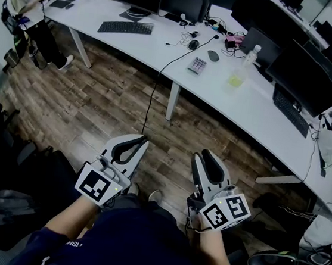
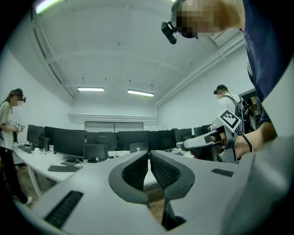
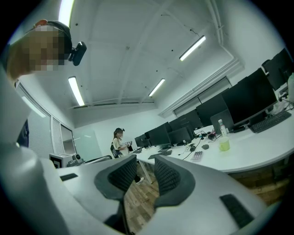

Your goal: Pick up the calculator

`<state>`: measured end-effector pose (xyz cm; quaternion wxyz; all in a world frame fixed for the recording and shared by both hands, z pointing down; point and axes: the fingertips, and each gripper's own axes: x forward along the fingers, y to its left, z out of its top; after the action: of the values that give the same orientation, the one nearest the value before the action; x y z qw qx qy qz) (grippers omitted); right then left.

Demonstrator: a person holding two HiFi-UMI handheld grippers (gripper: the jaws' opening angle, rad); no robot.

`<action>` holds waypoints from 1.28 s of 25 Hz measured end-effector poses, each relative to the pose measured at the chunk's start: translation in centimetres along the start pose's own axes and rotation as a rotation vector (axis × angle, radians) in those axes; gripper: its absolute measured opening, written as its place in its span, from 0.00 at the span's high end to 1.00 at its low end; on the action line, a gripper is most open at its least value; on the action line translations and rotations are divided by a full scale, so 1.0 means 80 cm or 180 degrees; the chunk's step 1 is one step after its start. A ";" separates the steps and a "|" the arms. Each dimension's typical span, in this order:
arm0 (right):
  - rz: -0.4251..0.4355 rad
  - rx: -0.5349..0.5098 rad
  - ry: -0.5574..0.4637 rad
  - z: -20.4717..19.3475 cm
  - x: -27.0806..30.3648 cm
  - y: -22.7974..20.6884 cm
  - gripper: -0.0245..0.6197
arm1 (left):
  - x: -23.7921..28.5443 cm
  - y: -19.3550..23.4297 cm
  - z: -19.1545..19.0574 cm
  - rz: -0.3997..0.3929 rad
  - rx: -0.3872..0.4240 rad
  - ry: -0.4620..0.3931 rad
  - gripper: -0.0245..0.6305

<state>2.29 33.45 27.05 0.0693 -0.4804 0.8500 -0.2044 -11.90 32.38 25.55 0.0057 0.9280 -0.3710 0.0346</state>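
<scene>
The calculator (image 1: pixel 197 65), small and grey with pale keys, lies on the long white desk (image 1: pixel 259 110) far ahead of both grippers. The right gripper view also shows the calculator (image 3: pixel 197 155), beyond the jaws on the desk top. My left gripper (image 1: pixel 143 138) is held low near my lap over the wooden floor; its tips (image 2: pixel 149 153) meet with nothing between them. My right gripper (image 1: pixel 202 156) sits beside it, and its jaws (image 3: pixel 145 160) stand apart and empty. The right gripper (image 2: pixel 202 142) shows at the right of the left gripper view.
Beside the calculator lie a mouse (image 1: pixel 213 55), a clear bottle (image 1: pixel 252 53) and a green cup (image 1: pixel 237 79). Monitors, a black keyboard (image 1: pixel 126 27) and cables crowd the desk; one cable (image 1: pixel 156 82) hangs to the floor by a desk leg (image 1: pixel 172 100). A person (image 1: pixel 27 13) stands far left.
</scene>
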 end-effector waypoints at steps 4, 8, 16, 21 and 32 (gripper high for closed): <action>0.0003 0.0011 -0.0003 0.001 -0.002 -0.003 0.75 | 0.002 -0.003 0.002 -0.0005 0.0018 0.0020 0.90; -0.0011 0.0021 -0.0004 0.002 -0.005 -0.008 0.74 | 0.005 -0.006 0.004 -0.0008 0.0027 0.0002 0.90; 0.0002 0.0023 -0.0022 0.007 -0.018 -0.025 0.71 | 0.017 -0.018 0.007 0.0037 0.0068 0.0019 0.90; 0.0014 0.0024 -0.0045 0.012 -0.027 -0.035 0.68 | 0.024 -0.030 0.006 0.0030 0.0071 0.0016 0.90; 0.0021 0.0019 -0.0056 0.020 -0.030 -0.054 0.64 | 0.043 -0.030 0.004 0.0052 0.0061 -0.0030 0.90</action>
<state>7.41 33.06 27.22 0.0789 -0.4793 0.8503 -0.2025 -7.76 31.71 25.51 -0.0052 0.9251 -0.3782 0.0339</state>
